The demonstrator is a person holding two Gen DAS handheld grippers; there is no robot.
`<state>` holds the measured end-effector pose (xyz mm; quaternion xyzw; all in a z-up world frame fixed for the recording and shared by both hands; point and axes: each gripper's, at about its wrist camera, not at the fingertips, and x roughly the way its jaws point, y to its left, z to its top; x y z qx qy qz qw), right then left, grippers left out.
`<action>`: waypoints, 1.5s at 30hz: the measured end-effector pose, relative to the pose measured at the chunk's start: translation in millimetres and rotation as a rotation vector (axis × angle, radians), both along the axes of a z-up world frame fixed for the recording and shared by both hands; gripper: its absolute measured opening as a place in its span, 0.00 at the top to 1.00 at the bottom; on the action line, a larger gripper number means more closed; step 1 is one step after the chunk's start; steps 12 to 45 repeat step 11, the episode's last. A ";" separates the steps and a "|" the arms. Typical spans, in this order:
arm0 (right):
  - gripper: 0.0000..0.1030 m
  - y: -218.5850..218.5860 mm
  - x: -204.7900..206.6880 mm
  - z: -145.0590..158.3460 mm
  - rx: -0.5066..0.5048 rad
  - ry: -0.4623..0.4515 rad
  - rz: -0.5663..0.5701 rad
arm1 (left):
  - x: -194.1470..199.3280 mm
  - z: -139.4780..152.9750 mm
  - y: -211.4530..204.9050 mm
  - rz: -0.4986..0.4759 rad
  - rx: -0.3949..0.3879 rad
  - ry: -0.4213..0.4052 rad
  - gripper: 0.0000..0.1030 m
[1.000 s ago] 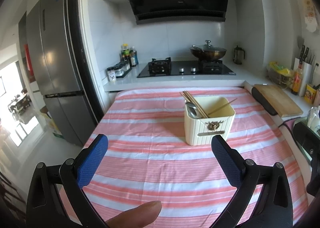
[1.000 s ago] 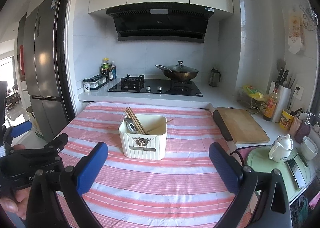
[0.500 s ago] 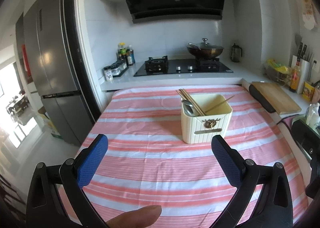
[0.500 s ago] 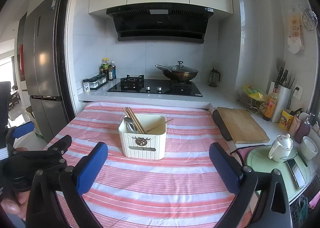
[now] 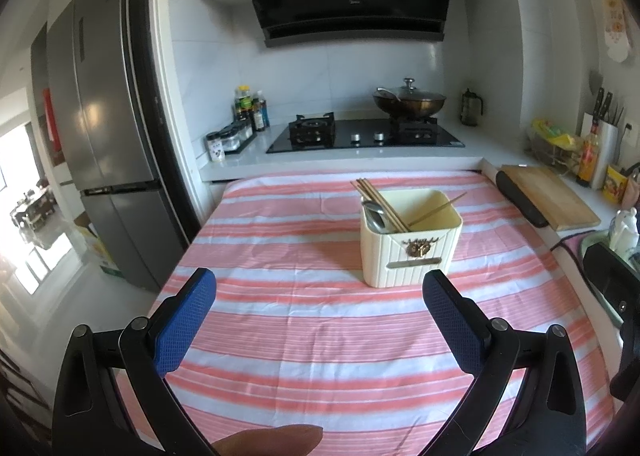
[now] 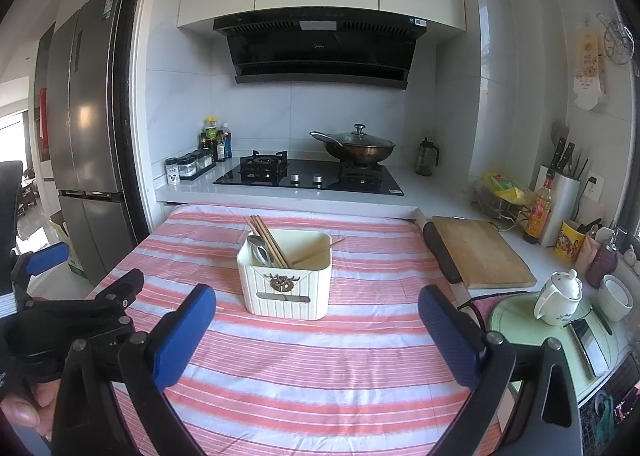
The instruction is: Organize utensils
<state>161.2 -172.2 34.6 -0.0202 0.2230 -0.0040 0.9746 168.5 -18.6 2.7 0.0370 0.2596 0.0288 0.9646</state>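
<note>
A cream ribbed square plastic utensil holder (image 5: 410, 242) with a metal emblem on its front is seen standing upright on the pink-and-white striped cloth-covered surface (image 5: 320, 320), toward the far edge and slightly toward the right edge. It lies straight ahead of both grippers and well apart from them. The left gripper (image 5: 320, 322) is held spread wide with nothing between its blue pads, the holder ahead and a little to its right; the right gripper (image 6: 318, 332) is likewise spread and empty, the holder ahead and slightly to its left. Neither is clearly nearer. Inside the holder, a bundle of brown wooden chopsticks (image 5: 380, 203) is leaned toward the far-left corner, its long axis slanting up and away, beside a silver metal spoon (image 5: 374, 213); a single thin stick (image 5: 440, 207) is tipped toward the right rim. No loose utensil is seen on the surface, so the task is judged nearly complete.
</note>
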 end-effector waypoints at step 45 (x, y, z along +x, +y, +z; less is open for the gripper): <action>0.00 -4.1 3.1 -3.0 0.000 0.007 -0.011 | 2.5 -1.6 3.3 0.014 -0.040 0.006 0.00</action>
